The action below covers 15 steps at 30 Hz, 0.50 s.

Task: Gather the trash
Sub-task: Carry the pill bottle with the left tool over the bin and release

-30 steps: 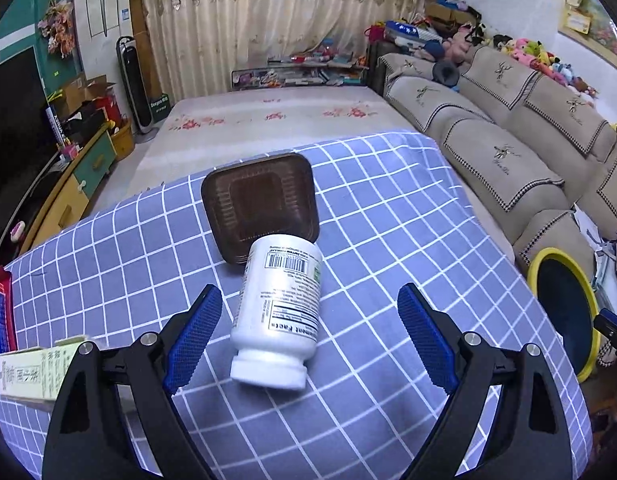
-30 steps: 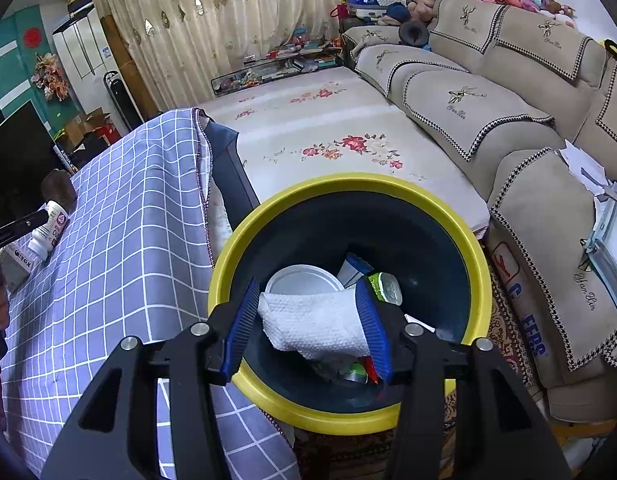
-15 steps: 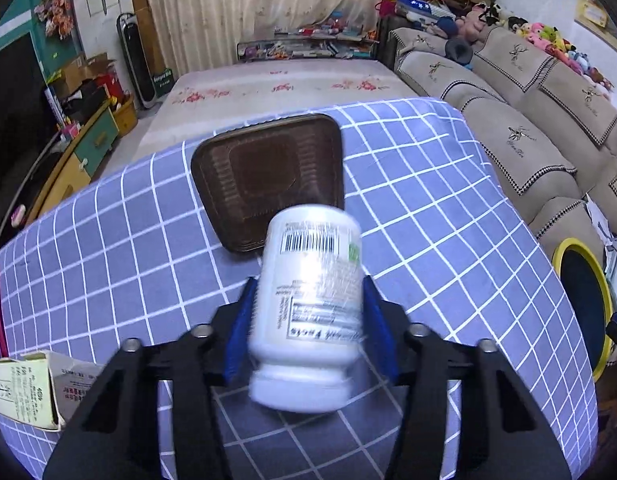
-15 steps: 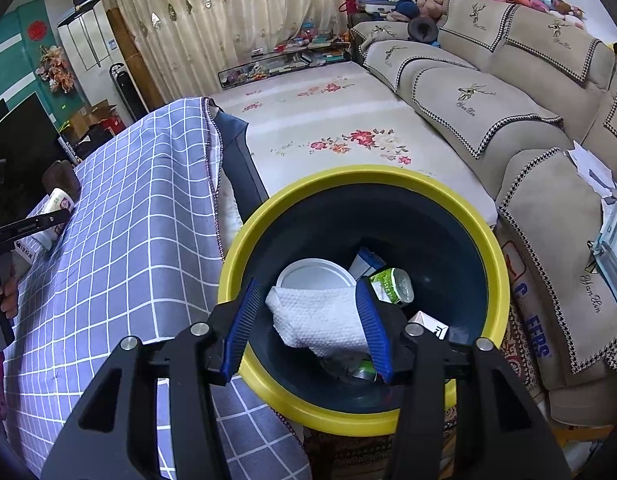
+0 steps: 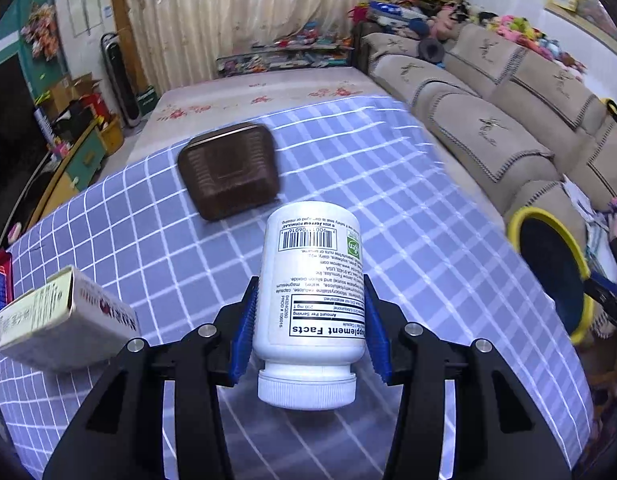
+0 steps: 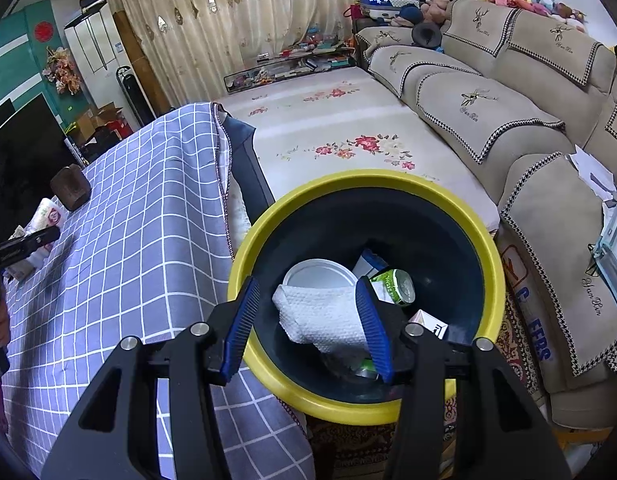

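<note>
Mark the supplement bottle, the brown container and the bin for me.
supplement bottle (image 5: 314,312), left wrist view, on its label.
brown container (image 5: 228,170), left wrist view, on its top face.
bin (image 6: 372,182), right wrist view, on its yellow rim.

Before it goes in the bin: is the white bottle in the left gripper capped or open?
Capped. The bottle sits clamped between the left gripper's blue pads, and its white ribbed cap is on the neck, pointing toward the camera.

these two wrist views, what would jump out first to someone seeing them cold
The white supplement bottle fills the middle of the left wrist view, clamped cap-first in the left tool above the blue checked tablecloth. In the right wrist view, the yellow-rimmed bin dominates, with the right tool holding a white paper towel over it.
</note>
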Each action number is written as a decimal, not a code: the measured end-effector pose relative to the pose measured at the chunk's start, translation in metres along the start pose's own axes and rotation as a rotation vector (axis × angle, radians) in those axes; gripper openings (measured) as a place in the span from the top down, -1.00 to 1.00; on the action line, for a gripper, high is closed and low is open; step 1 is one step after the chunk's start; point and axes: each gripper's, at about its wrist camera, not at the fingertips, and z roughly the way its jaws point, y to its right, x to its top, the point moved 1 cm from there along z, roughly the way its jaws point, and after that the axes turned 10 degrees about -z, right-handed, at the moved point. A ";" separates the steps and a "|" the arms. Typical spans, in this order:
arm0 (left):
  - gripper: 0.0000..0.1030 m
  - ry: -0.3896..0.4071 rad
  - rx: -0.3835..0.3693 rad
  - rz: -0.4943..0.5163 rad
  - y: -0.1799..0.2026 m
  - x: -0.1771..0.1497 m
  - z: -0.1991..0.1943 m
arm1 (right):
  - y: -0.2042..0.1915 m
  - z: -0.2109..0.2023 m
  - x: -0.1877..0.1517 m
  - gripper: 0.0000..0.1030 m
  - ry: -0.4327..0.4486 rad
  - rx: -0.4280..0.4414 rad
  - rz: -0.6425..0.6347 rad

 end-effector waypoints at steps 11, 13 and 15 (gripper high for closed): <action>0.08 0.007 -0.191 0.165 0.108 -0.020 -0.050 | 0.034 -0.032 -0.016 0.06 0.033 -0.068 0.023; 0.08 0.001 -0.222 0.200 0.135 -0.020 -0.050 | 0.045 -0.038 -0.019 0.06 0.040 -0.081 0.038; 0.08 -0.008 -0.240 0.234 0.159 -0.020 -0.046 | 0.055 -0.043 -0.022 0.06 0.046 -0.095 0.051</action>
